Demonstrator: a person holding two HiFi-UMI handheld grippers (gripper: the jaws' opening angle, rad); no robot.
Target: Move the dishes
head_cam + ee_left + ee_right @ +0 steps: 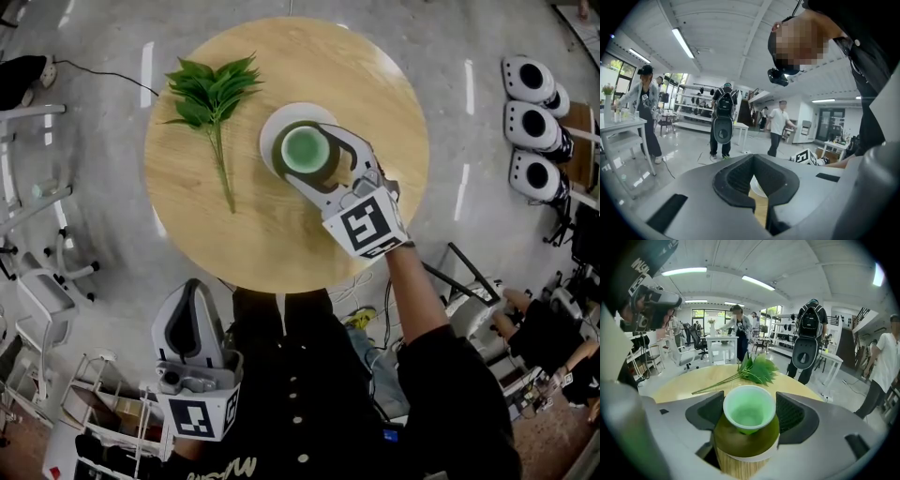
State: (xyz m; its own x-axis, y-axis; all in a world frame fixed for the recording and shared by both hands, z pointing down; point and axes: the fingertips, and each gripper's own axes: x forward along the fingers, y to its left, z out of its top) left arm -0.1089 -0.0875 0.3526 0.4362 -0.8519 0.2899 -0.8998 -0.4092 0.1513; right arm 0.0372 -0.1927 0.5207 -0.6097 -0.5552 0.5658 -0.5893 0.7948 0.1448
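Note:
A round wooden table (281,244) carries a white plate (273,131) and a green leafy sprig (211,94). Over the plate stands an olive-green vase (303,150) with a pale green mouth, and my right gripper (319,161) is shut on it from the lower right. In the right gripper view the vase (747,437) fills the space between the jaws of the right gripper (749,413), with the sprig (754,369) lying behind it. My left gripper (192,292) hangs off the table near my body, shut and empty. The left gripper (753,161) shows only a sliver of table through its jaws.
Three white and black devices (530,122) stand on the floor to the right of the table. White racks and a chair base (56,262) crowd the left side. Several people (724,119) and white desks (719,345) are in the room beyond.

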